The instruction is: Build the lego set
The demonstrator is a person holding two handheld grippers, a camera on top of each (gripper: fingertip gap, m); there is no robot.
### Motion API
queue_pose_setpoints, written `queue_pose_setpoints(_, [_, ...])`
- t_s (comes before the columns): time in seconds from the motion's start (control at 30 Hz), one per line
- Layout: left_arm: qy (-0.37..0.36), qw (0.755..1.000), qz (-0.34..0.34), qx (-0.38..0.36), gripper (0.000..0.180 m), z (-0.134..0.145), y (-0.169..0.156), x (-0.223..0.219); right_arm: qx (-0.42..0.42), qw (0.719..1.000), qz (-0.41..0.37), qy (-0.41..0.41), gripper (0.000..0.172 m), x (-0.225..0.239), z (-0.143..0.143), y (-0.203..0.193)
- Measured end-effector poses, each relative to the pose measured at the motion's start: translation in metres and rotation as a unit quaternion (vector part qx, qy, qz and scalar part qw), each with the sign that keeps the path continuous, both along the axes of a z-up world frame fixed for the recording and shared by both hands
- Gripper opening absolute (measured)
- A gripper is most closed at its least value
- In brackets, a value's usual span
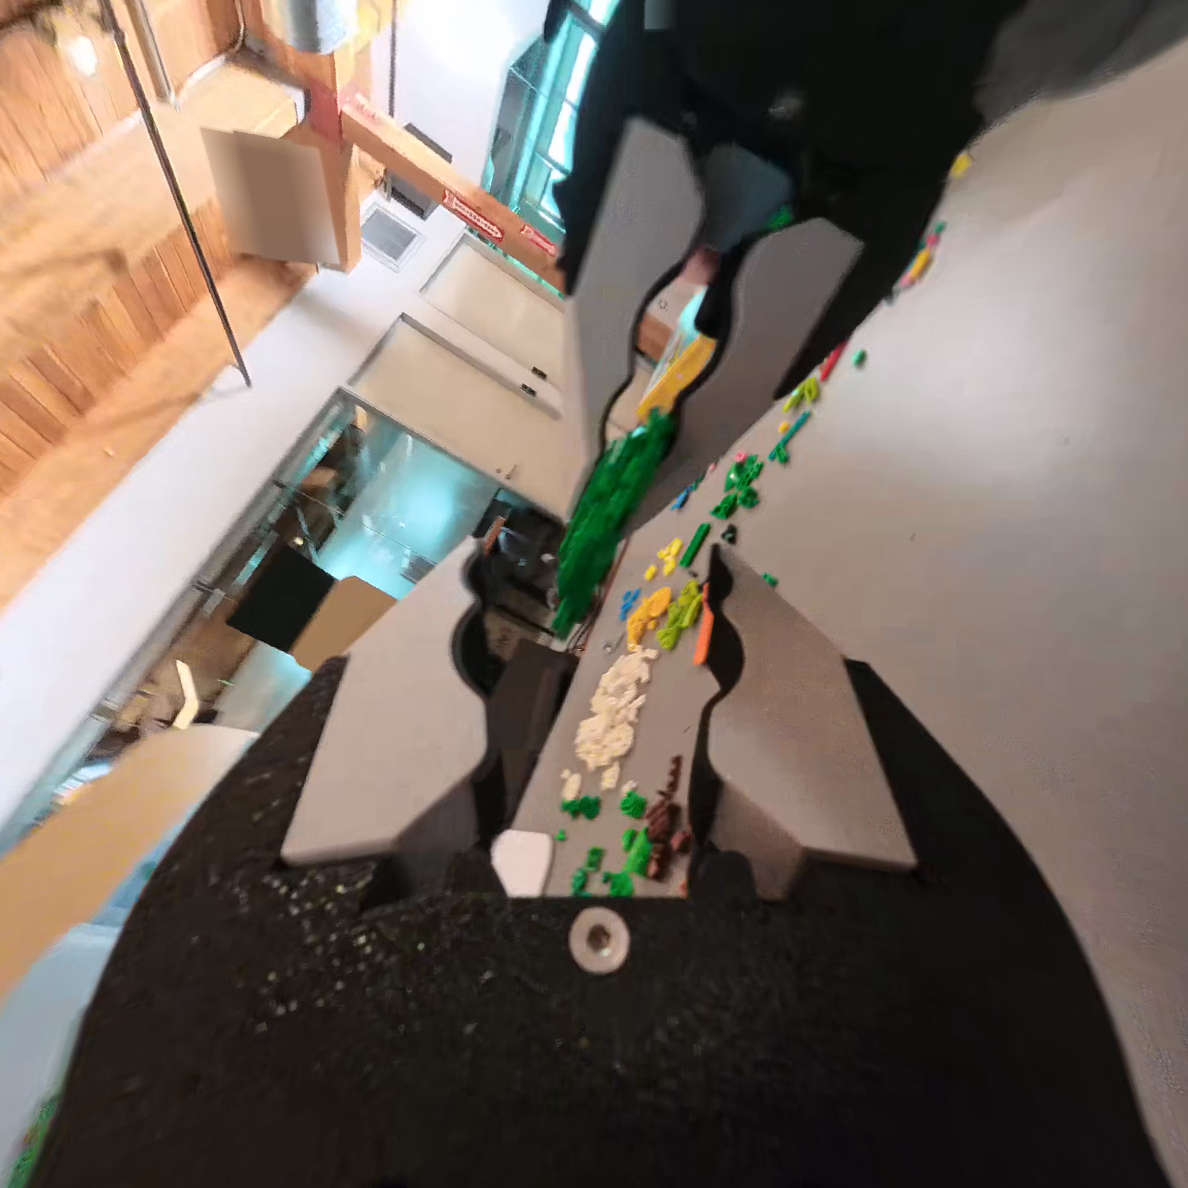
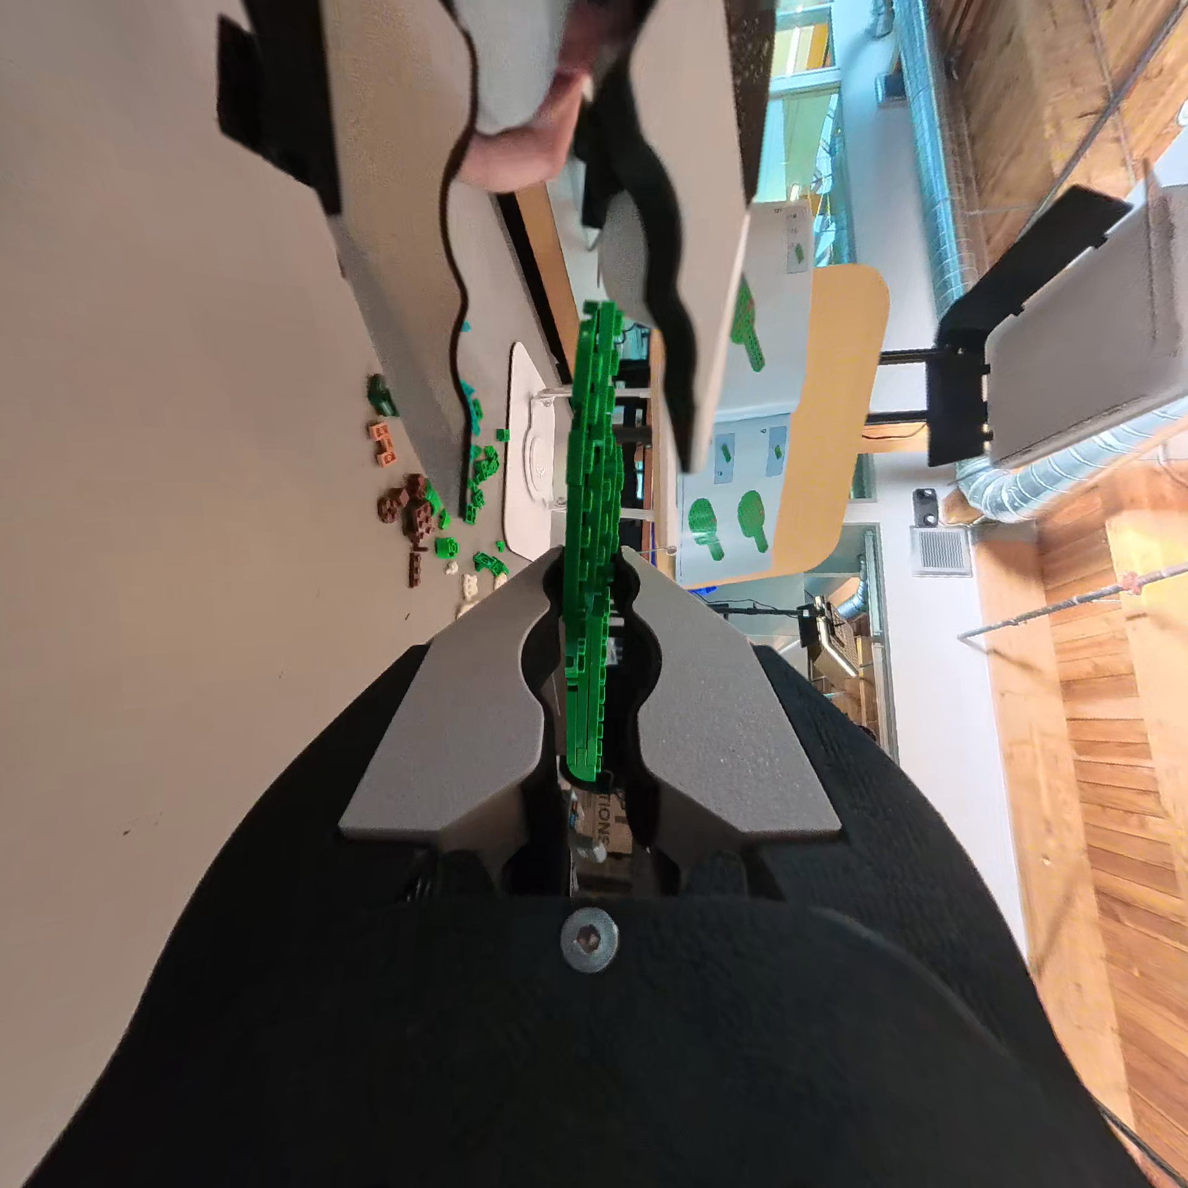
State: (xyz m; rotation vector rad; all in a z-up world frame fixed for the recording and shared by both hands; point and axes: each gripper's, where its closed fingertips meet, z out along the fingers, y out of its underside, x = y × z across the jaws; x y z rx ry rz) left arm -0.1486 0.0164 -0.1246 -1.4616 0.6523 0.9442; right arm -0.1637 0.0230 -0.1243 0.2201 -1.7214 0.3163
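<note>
My right gripper (image 2: 591, 559) is shut on a flat green brick assembly (image 2: 594, 488), held edge-on, with both pads pressed on its sides. The assembly also shows in the left wrist view (image 1: 611, 508), hanging from the right gripper (image 1: 643, 431). My left gripper (image 1: 591, 553) is open wide and holds nothing. The free end of the assembly lies between its fingers (image 1: 411, 701) without touching them. In the right wrist view the left gripper (image 2: 578, 486) comes in from the top, with a hand (image 2: 521, 154) behind it.
Loose bricks lie in piles on the grey table (image 1: 964, 578): white (image 1: 617, 713), yellow (image 1: 649, 611), lime (image 1: 684, 611), brown (image 2: 411, 508), orange (image 2: 384, 440) and small green ones (image 2: 479, 469). A white stand (image 2: 527, 450) and a picture booklet (image 2: 746, 501) stand beyond. Left and right tips are no more than a few centimetres apart.
</note>
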Motion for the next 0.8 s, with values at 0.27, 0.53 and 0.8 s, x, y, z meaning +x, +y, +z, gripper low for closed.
queue_pose_setpoints(0.27, [0.043,0.998,0.015,0.031,0.029,0.000,-0.004,-0.006,-0.030,0.999,0.011,0.012,0.010,-0.016,-0.006,-0.005])
queue_pose_setpoints(0.53, [0.028,0.996,0.081,-0.016,0.009,-0.021,-0.004,-0.035,-0.139,0.988,0.053,-0.051,0.047,-0.030,-0.025,-0.013])
queue_pose_setpoints(0.8, [0.087,0.977,0.193,0.023,0.009,-0.042,-0.023,-0.081,-0.433,0.895,-0.030,0.105,0.063,-0.063,0.001,0.094])
